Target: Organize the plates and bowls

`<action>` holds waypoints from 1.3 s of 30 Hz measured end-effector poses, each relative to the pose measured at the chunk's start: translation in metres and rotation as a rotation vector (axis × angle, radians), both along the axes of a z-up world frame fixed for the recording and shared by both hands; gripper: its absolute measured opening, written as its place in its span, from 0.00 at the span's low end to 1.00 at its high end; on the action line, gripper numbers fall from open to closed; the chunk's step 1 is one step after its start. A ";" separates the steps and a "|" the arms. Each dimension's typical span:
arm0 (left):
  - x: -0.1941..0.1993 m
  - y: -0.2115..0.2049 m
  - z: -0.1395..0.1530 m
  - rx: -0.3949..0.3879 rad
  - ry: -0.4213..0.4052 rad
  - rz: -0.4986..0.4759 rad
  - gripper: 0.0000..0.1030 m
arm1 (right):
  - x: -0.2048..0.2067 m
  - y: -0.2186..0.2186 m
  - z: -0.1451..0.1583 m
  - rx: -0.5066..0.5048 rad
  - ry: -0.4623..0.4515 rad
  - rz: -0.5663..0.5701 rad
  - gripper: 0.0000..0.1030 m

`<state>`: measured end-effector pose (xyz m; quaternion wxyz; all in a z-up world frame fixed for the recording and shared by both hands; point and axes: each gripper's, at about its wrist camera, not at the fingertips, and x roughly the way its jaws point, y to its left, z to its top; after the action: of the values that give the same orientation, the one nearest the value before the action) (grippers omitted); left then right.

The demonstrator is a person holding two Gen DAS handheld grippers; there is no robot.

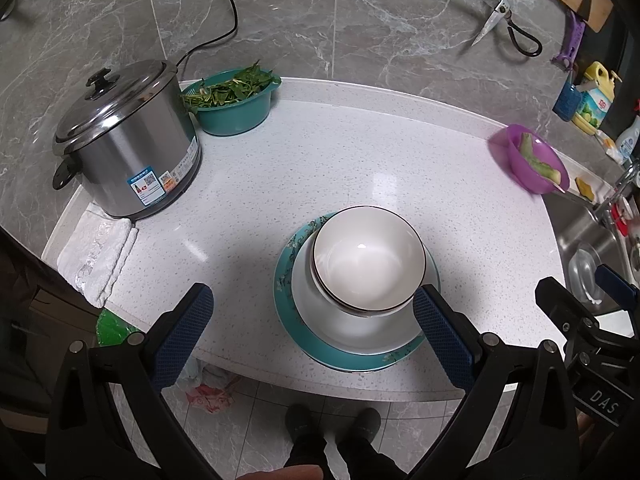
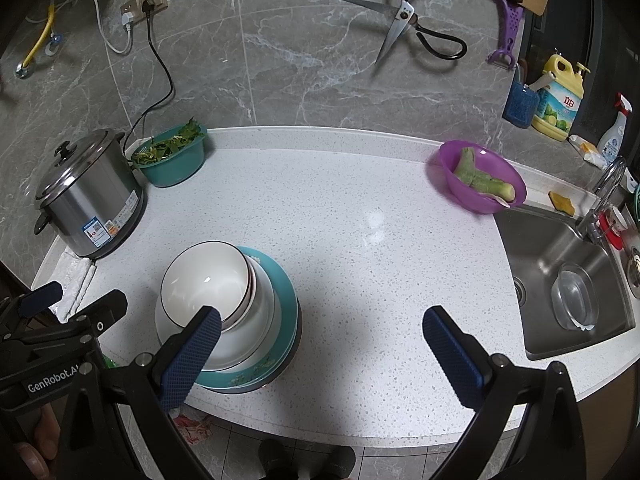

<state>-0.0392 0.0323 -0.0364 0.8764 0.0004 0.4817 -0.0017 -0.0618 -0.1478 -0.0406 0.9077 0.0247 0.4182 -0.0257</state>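
White speckled stone is what I see under everything: the table (image 2: 360,216). At about nine o'clock in my right view stands the steel cooker (image 2: 90,196), with a folded cloth (image 1: 98,258) just beside its base. At ten o'clock, touching the cooker's side, sits a teal basin (image 2: 174,160) of greens.

My left claw (image 1: 312,332) is released, jaws wide, holding nothing; its right finger lies close to the stack, and I cannot tell whether it touches. The stack stands near the table's front edge: a teal plate (image 1: 352,354) at the bottom, a white plate (image 1: 360,328) on it, and white bowls (image 1: 368,258) nested on top, shifted toward the far left of the plates.

My right claw (image 2: 320,344) is also released and empty, hovering over bare table to the right of the stack.

At two o'clock a purple bowl (image 2: 476,180) holds green vegetable pieces. At three o'clock is the sink (image 2: 560,264), with a clear bowl (image 2: 576,296) inside.
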 end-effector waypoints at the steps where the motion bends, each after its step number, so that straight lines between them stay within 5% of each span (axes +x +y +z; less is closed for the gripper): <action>1: 0.000 0.000 0.001 0.000 0.000 0.001 0.98 | 0.000 0.001 -0.001 0.000 0.000 0.000 1.00; 39: 0.009 -0.002 0.000 0.006 -0.005 -0.005 0.98 | 0.003 0.001 0.000 0.001 0.005 0.003 1.00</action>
<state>-0.0299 0.0307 -0.0367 0.8776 0.0044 0.4793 -0.0026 -0.0592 -0.1471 -0.0409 0.9067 0.0244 0.4205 -0.0243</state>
